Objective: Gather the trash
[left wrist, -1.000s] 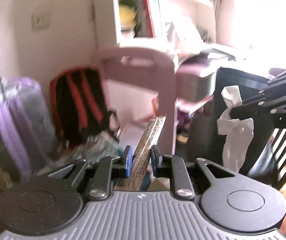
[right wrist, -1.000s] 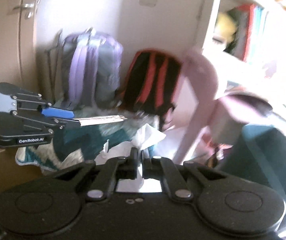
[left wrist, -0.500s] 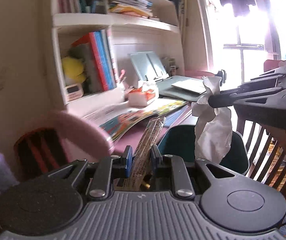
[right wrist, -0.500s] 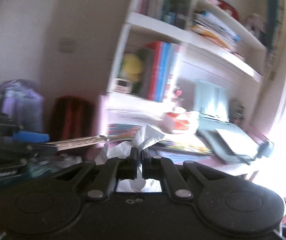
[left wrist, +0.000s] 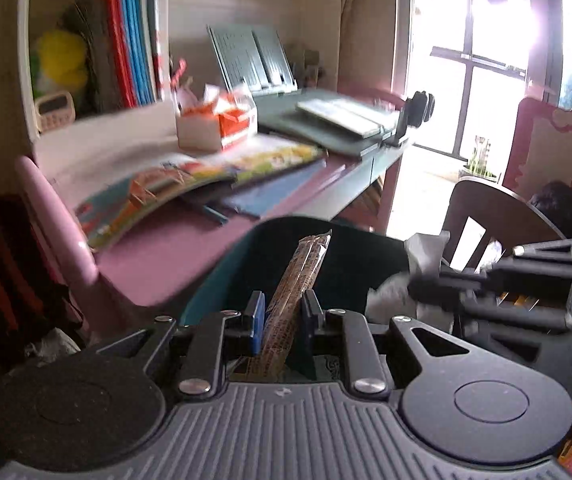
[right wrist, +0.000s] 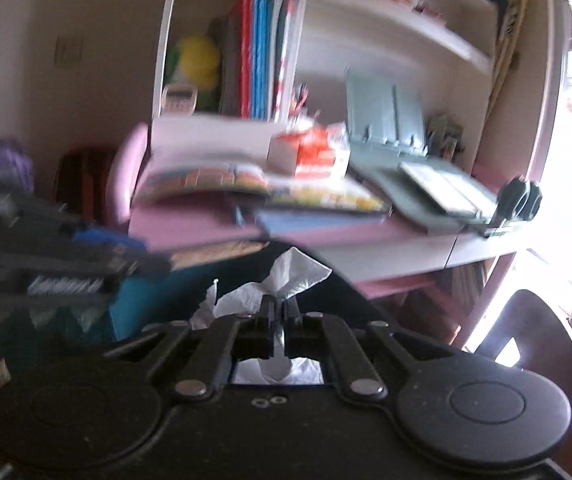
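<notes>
Carrying step: left hand-held gripper clamps a snack wrapper; right hand-held gripper pinches crumpled tissue; next, likely release both over the near teal bin.

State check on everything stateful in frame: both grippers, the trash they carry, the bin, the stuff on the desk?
left gripper: shut on the snack wrapper
snack wrapper: held, sticking out forward over the bin
right gripper: shut on the tissue
tissue: crumpled, held
teal bin: open top, inside dark, contents not visible
picture book: lying open on the desk
grey book stand: propped up
</notes>
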Demonstrator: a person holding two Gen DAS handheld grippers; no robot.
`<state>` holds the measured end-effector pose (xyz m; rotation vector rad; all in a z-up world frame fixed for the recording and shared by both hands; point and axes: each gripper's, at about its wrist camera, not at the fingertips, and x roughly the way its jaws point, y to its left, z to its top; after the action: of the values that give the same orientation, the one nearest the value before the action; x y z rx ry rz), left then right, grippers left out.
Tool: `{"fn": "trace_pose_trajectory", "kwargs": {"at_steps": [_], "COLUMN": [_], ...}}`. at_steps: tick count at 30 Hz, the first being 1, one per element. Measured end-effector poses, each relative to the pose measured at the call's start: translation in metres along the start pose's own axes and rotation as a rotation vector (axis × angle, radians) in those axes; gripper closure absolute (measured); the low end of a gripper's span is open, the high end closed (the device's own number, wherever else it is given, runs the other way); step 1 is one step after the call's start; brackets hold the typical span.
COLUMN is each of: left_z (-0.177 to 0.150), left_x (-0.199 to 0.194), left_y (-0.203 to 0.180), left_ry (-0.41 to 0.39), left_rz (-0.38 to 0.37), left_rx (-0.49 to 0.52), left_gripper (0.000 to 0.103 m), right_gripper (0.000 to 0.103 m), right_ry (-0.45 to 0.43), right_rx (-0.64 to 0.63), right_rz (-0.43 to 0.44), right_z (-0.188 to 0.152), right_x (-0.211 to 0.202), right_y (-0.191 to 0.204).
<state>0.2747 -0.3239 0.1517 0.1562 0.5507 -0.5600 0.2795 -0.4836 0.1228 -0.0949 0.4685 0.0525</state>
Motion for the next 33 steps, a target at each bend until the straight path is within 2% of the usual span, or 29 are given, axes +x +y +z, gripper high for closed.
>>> {"fn": "trace_pose_trajectory", "kwargs": {"at_steps": [6,9,15,17,22,30,33], "left_z": [0.001,0.001,-0.004,-0.009,-0.015,-0.019,-0.024], "left_x": [0.037,0.046,0.060,0.058,0.045,0.002,-0.017], "left_y": [-0.010,-0.014,-0.025,-0.028,-0.030,-0.024,-0.021], "left_ry": [0.087,0.111,0.180,0.177,0.157,0.097,0.074], "left_rz": [0.003,-0.005,-0.007,-0.009,-0.014,-0.027,-0.026], "left_rx": [-0.003,-0.016,0.009,0.022,0.014,0.011,0.014], "left_gripper": [0.084,0.084,0.084,0.084,0.084,0.081,0.079], "right_gripper": [0.100,0.095,0.083,0.076,0.072,0.069,0.058], "right_ry": [0.087,0.107,0.118,0.124,0.117,0.075,0.053], "right_rx": [-0.033,-0.044,-0.028,-0.012,0.025,0.074,0.097], "right_rz": [0.055,0.083,0.075,0.072,0.067,0.079,0.081], "right_z": [-0.018,-0.024,-0.031,-0.032,-0.034,-0.034,-0.034], "right_x": [0.018,0.019,0.015,0.015,0.008,-0.021,-0.034], "right_y": [0.008,0.013,0.012,0.009,0.007,0.009,0.010]}}
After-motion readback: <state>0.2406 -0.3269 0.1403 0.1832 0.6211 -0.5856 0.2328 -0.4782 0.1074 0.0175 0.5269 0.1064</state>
